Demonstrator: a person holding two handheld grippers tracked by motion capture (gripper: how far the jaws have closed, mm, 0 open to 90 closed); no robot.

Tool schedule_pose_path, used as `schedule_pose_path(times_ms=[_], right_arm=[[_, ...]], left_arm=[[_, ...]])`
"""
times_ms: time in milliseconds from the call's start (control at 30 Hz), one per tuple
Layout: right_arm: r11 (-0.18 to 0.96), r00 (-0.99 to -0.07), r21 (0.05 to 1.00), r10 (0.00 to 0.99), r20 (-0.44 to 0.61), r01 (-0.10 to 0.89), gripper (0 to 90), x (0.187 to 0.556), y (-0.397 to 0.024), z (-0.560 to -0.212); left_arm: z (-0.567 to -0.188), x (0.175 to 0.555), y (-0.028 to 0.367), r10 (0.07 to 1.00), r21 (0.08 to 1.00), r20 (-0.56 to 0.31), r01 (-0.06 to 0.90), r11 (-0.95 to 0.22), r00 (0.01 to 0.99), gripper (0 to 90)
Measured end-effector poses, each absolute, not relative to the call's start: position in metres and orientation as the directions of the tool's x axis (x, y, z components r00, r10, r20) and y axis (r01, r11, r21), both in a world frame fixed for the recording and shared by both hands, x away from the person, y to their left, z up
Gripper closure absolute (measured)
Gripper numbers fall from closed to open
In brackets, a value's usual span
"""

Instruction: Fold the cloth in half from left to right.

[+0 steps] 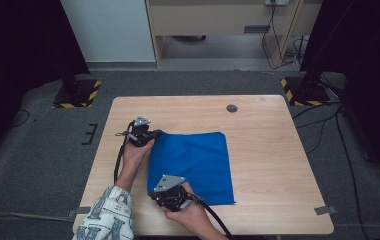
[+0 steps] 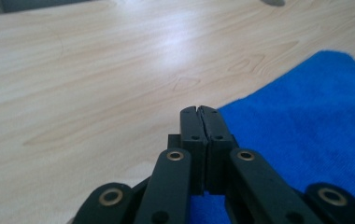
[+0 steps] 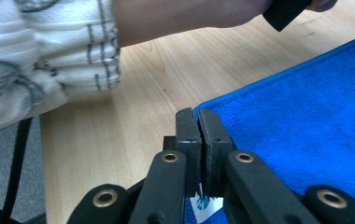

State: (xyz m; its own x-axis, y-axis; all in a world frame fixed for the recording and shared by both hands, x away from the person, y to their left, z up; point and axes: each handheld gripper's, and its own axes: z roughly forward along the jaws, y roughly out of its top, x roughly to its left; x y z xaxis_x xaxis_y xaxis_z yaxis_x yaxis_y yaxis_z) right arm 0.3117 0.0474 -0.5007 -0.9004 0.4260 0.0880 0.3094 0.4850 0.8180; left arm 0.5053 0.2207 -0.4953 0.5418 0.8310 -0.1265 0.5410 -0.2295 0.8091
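We saw a blue cloth (image 1: 190,167) lying flat near the middle of the wooden table (image 1: 268,150), a little toward the person's side. The left gripper (image 1: 150,136) sat at the cloth's far left corner, and in the left gripper view its jaws stood pressed together, with blue fabric showing beneath them at the cloth's edge (image 2: 301,140). The right gripper (image 1: 170,196) sat at the near left corner; its jaws were likewise closed tight, the cloth's corner (image 3: 301,121) caught between them with a white tag (image 3: 207,203) showing below. A patterned sleeve (image 3: 40,60) crossed the right gripper view. We found no containers on the table
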Motion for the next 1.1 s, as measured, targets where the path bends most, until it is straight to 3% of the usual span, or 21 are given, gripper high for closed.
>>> schedule_pose_path(times_ms=[333,633,1100], right_arm=[[0.466,-0.909,0.838,0.41,0.079,0.283,89.1,0.306,0.042,-0.482],[0.45,-0.898,0.863,0.44,0.011,0.231,89.2,0.3,0.039,-0.467],[0.438,-0.903,0.87,0.43,0.018,0.226,89.2,0.3,0.047,-0.461]], left_arm=[[-0.465,0.517,0.213,0.828,0.81,-0.106,0.531,-0.249,0.55,89.3],[-0.461,0.522,0.212,0.834,0.802,-0.092,0.537,-0.262,0.544,89.5],[-0.452,0.519,0.22,0.838,0.807,-0.077,0.527,-0.265,0.54,89.4]])
